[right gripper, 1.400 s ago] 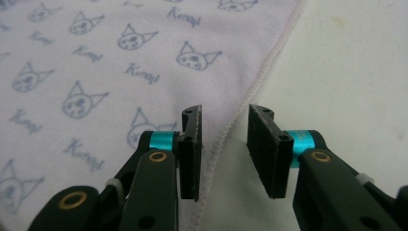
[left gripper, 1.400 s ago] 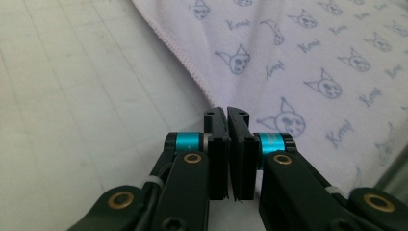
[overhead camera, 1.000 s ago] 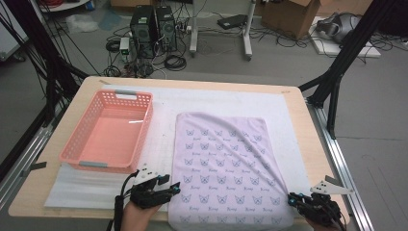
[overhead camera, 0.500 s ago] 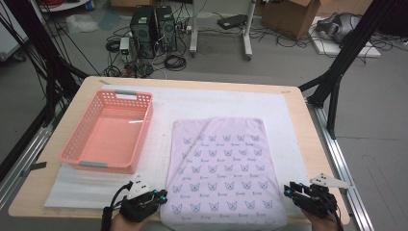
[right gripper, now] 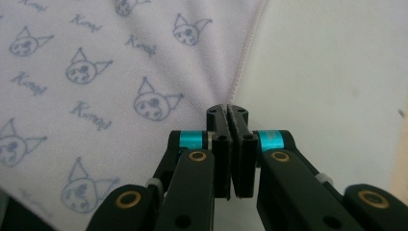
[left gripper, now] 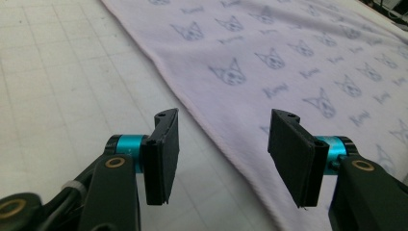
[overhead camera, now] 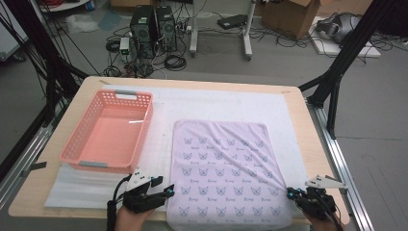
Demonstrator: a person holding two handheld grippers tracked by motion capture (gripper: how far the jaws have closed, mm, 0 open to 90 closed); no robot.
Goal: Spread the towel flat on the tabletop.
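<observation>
- Lilac cloth printed with small cat-face motifs (overhead camera: 226, 175) lies spread across the white grid-marked mat (overhead camera: 226, 103) on the light wooden table (overhead camera: 86, 86), its near edge hanging over the table's front side.
- At the near right corner of that cloth, the right gripper (overhead camera: 292, 193) has its jaws pressed together on the stitched hem; in the right gripper view the two black pads meet on the fabric edge (right gripper: 240, 77), and creases fan out from the pinch across the cloth's right half.
- At the near left, the left gripper (overhead camera: 168, 191), held in a person's hand (overhead camera: 131, 217), hovers just beside the cloth's left edge with its jaws spread wide; in the left gripper view one pad (left gripper: 166, 144) stands over bare mat and the other over the printed fabric, the hem running between them, nothing held.
- A black cable (overhead camera: 111, 211) trails from the left gripper toward the bottom of the high view.
- Farther back on the left, a pink perforated plastic basket (overhead camera: 77, 139) sits empty on the mat, apart from the cloth.
- Beyond the table, black computer towers (overhead camera: 153, 24), coiled cables and cardboard boxes (overhead camera: 288, 12) stand on the grey floor.
</observation>
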